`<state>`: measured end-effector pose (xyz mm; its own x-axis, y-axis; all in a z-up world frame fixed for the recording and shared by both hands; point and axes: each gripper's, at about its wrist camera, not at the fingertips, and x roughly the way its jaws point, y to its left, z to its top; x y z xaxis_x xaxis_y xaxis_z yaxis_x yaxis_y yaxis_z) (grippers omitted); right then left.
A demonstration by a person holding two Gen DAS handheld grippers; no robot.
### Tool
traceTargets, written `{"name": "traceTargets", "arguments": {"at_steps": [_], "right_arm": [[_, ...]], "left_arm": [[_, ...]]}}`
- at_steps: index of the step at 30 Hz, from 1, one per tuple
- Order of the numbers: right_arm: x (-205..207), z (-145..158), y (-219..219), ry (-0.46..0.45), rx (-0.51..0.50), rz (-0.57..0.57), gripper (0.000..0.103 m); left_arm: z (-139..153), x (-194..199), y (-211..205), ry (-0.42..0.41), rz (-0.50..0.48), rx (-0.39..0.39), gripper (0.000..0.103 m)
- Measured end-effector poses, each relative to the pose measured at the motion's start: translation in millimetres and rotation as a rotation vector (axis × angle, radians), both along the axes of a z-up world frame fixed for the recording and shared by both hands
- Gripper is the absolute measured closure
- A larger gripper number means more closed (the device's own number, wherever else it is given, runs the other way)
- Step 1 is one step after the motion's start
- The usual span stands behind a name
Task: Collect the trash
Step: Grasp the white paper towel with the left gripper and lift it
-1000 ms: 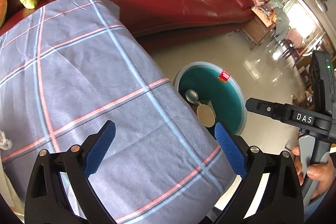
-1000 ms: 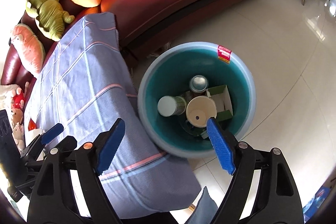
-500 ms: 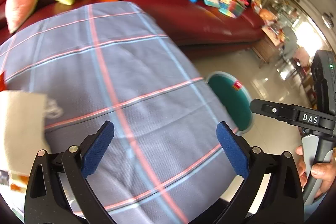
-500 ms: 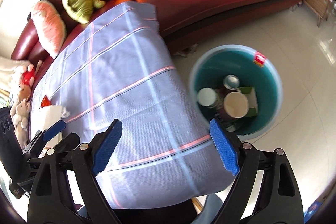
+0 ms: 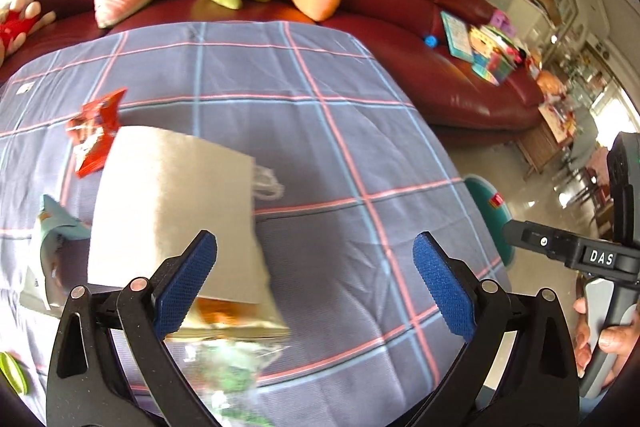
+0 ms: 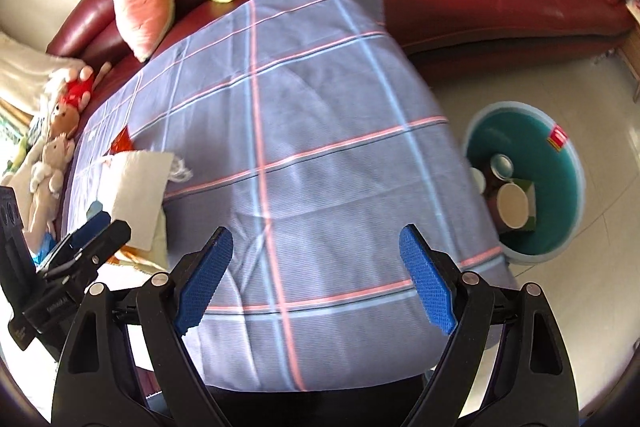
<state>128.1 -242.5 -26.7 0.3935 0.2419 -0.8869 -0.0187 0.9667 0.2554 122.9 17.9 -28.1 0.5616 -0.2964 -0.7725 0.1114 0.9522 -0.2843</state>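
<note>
A table (image 5: 360,131) draped in a grey-blue checked cloth fills both wrist views, with a curved red sofa (image 5: 460,83) just behind its far edge. The left gripper (image 5: 316,283) hangs above the table with its blue-padded fingers (image 5: 186,281) spread wide and nothing between them. The trash lies at the table's left end: a white paper bag (image 5: 172,203) beneath the left finger, a red snack wrapper (image 5: 96,135) just beyond it, a pale blue wrapper (image 5: 52,227) to its left, and blurred green-and-clear plastic (image 5: 236,375) at the near edge. The right half of the cloth is bare, leaving open room there.

The right gripper (image 6: 316,283) is over that bare stretch, fingers (image 6: 428,285) also spread and empty. Off the table's right edge a teal bin (image 6: 560,187) stands on the tiled floor (image 6: 600,267), holding a paper cup (image 6: 512,203), cans and a small box.

Compared with a second earlier, both grippers have swung leftward: the bin, then under the right fingers, now sits at the right margin, and the paper bag and wrappers have come into the left view.
</note>
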Motion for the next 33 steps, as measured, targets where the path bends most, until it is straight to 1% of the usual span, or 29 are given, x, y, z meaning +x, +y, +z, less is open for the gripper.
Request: {"name": "traceTargets", "arguments": {"at_steps": [4,9,15,21,24,29,33], "right_arm": [[2,1,25,0.010,-0.023,0.040,0.022],[5,-1,49,0.020,-0.041,0.077,0.022],[10,-10,70,0.045,-0.037,0.107,0.022],[15,-24,83,0.078,-0.026,0.126,0.022],[16,-28,85,0.084,-0.020,0.128,0.022],[20,-36,83,0.100,-0.004,0.123,0.021],[24,-47,80,0.126,0.008,0.115,0.022]], "left_arm": [[-1,-2,22,0.000,0.027,-0.023,0.004],[-7,-1,39,0.014,0.050,-0.031,0.004],[-16,2,59,0.045,0.078,-0.016,0.004],[-23,6,69,0.062,0.092,0.000,0.004],[-26,11,73,0.070,0.088,0.025,0.004],[-37,24,78,0.100,0.076,0.100,0.004],[-44,30,75,0.121,0.064,0.155,0.004]]}}
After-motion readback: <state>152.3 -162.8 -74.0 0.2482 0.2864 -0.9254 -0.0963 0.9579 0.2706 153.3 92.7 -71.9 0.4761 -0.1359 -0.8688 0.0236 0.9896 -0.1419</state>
